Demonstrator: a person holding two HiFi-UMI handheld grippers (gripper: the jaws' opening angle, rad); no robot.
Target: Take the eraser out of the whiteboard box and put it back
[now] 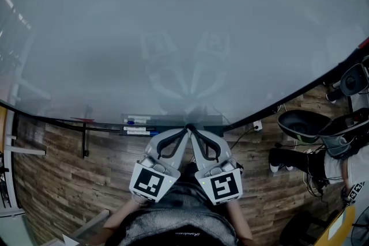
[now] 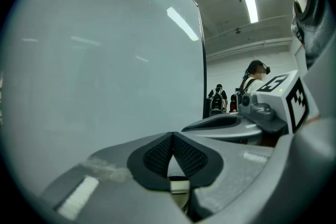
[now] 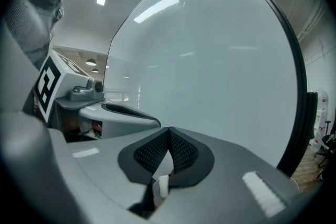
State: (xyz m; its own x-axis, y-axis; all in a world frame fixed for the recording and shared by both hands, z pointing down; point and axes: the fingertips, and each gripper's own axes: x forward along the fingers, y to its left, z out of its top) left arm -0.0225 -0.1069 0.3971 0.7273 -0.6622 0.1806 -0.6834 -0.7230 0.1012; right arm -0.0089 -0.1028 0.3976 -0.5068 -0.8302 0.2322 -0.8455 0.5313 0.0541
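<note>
Both grippers are held side by side just in front of the whiteboard [image 1: 184, 26], level with its pen tray [image 1: 173, 119]. The left gripper [image 1: 185, 128] is shut, its black pads [image 2: 157, 155] meeting at the tip with nothing between them. Beside it, the right gripper [image 1: 192, 128] is also shut and empty, its pads [image 3: 181, 152] touching. Each gripper shows in the other's view: the right gripper [image 2: 231, 123] and the left gripper [image 3: 126, 113]. Markers [image 1: 137, 122] lie on the tray left of the tips. I see no eraser; the tray behind the tips is hidden.
A red marker [image 1: 83, 120] lies further left on the ledge above a stand leg [image 1: 85, 141]. A wall socket with a cable [image 1: 258, 125] is at the right. A black chair [image 1: 302, 124] and a seated person [image 1: 340, 164] are on the wooden floor at the right.
</note>
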